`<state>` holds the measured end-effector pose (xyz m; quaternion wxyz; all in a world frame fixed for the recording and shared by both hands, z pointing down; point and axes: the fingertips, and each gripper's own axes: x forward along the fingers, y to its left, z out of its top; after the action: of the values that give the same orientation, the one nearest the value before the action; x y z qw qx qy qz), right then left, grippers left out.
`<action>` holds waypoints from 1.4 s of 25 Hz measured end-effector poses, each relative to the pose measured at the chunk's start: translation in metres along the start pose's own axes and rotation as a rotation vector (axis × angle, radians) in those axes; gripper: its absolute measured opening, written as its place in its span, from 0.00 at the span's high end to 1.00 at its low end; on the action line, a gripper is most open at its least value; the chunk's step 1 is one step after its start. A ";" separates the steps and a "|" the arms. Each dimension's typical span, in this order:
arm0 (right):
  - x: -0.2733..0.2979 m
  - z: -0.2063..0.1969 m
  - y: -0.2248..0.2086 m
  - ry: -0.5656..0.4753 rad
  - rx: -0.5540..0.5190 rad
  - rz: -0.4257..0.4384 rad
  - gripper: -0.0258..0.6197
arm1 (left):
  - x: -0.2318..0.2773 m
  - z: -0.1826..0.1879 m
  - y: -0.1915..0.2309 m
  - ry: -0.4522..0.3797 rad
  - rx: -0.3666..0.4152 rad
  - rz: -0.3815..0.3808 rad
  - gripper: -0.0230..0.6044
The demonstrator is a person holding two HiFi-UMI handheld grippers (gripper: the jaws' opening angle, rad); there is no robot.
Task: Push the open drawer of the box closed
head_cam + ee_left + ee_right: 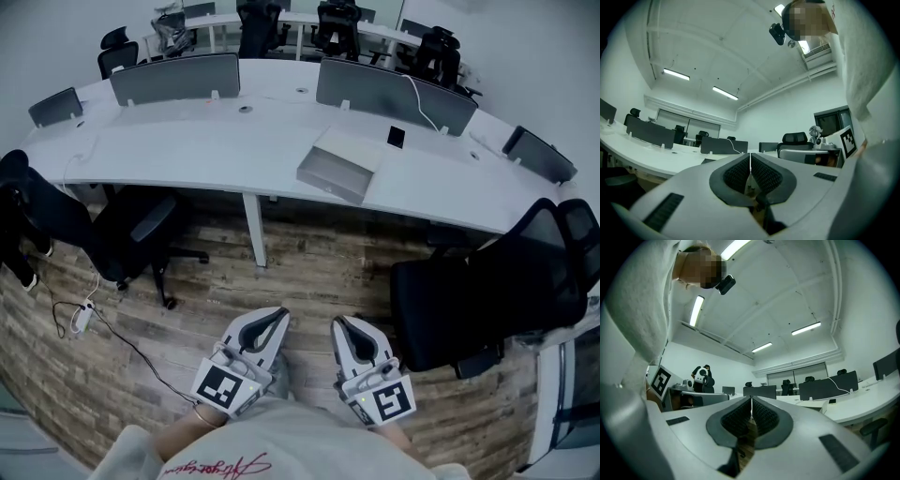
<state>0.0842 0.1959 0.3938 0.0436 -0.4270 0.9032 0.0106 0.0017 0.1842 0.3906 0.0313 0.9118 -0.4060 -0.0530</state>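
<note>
left tongs (278, 317) pinched together, nothing in them | right tongs (340, 324) same | both hang low over the floor (319, 267), probably just idle | box (342, 161) on tabletop (187, 142), well apart from both

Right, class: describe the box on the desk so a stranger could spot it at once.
Find the long curved white desk across the room. Right of its middle, before a dark grey divider screen, a flat pale grey rectangular box lies askew at the near edge. Unlike the small black slab behind it, it is broad.
</note>
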 end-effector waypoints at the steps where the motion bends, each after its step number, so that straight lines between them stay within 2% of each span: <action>1: 0.005 0.000 -0.002 0.001 -0.009 0.001 0.93 | 0.005 0.000 0.003 0.000 -0.006 -0.003 0.93; 7: 0.039 0.007 -0.017 -0.005 -0.044 0.009 0.93 | 0.034 -0.004 0.028 0.022 -0.010 -0.039 0.93; 13: 0.082 0.002 -0.039 0.009 -0.030 -0.008 0.93 | 0.066 0.000 0.066 0.037 -0.018 -0.054 0.93; 19: 0.127 0.004 -0.060 0.008 -0.093 -0.016 0.93 | 0.097 0.002 0.103 0.057 -0.015 -0.096 0.93; 25: 0.169 -0.001 -0.083 0.029 -0.030 -0.053 0.93 | 0.128 0.004 0.142 0.049 -0.019 -0.112 0.93; 29: 0.192 -0.002 -0.095 -0.001 -0.017 -0.055 0.93 | 0.147 0.006 0.162 0.043 -0.021 -0.127 0.93; 35: 0.216 -0.013 -0.114 0.032 -0.008 -0.096 0.93 | 0.167 0.005 0.188 0.043 -0.017 -0.147 0.93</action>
<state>0.0348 -0.0439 0.3896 0.0279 -0.4702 0.8821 0.0050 -0.0267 -0.0659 0.3925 0.0438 0.9397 -0.3368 -0.0390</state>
